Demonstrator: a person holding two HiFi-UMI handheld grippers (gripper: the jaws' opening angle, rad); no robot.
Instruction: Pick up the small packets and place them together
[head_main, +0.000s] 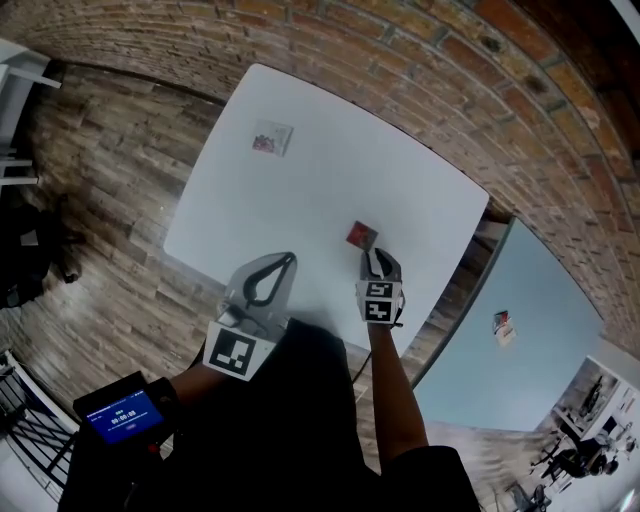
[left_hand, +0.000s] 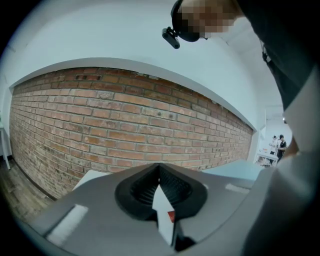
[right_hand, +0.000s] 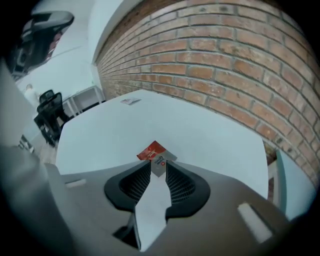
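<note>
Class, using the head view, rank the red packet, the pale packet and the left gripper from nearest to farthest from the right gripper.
1. Red packet, just ahead of the right gripper.
2. Left gripper, to its left.
3. Pale packet, at the table's far corner.

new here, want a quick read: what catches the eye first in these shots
A red packet lies on the white table right at the tips of the open right gripper. A paler packet sits alone near the table's far left corner.
</note>
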